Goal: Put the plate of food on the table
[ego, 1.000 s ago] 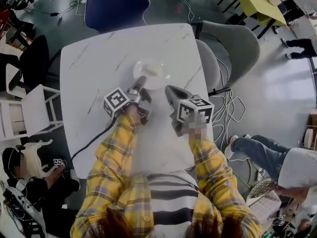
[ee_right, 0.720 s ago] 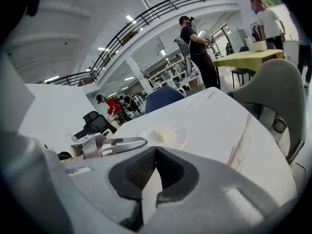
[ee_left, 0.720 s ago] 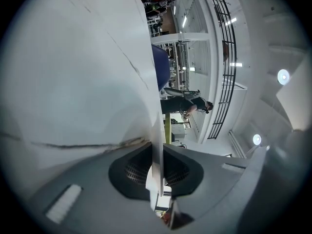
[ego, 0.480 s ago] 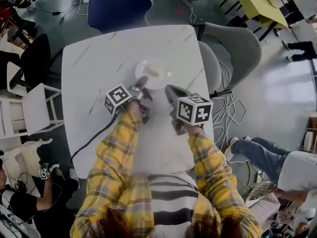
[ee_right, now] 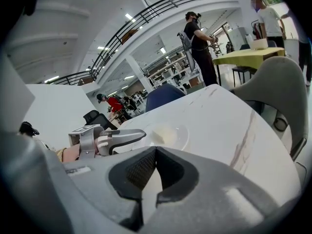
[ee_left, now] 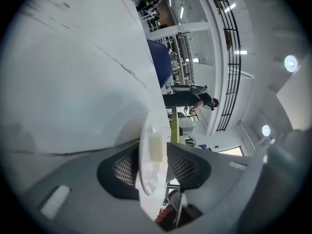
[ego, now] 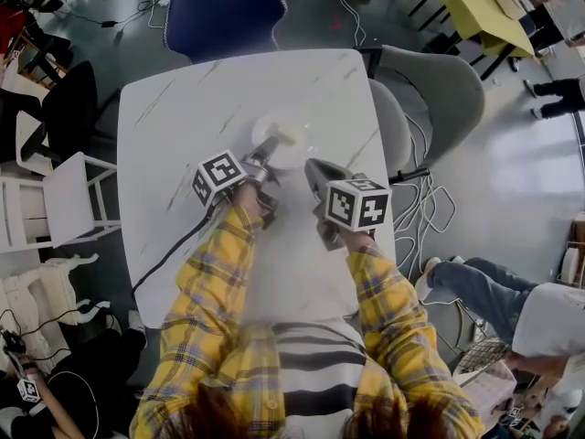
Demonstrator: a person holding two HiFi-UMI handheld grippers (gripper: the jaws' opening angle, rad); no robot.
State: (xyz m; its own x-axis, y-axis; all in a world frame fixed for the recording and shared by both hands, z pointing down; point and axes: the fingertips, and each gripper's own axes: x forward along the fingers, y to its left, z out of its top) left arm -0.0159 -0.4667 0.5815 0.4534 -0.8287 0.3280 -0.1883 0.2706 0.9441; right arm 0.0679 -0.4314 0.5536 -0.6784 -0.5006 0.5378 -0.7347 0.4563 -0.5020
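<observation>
Head view: plate [ego: 291, 135] flat on table [ego: 183, 117]; left gripper [ego: 270, 144] just opened astride rim; right gripper [ego: 312, 165] closed.

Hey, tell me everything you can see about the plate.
The plate is small, round, white and glossy, like ceramic. It lies flat on the white table, carrying a pale block of food. Its near rim sits between the jaws of the left gripper, which have just been opening and do not clamp it.

White plate [ego: 296, 154] (white, grey-veined table [ego: 183, 122])
</observation>
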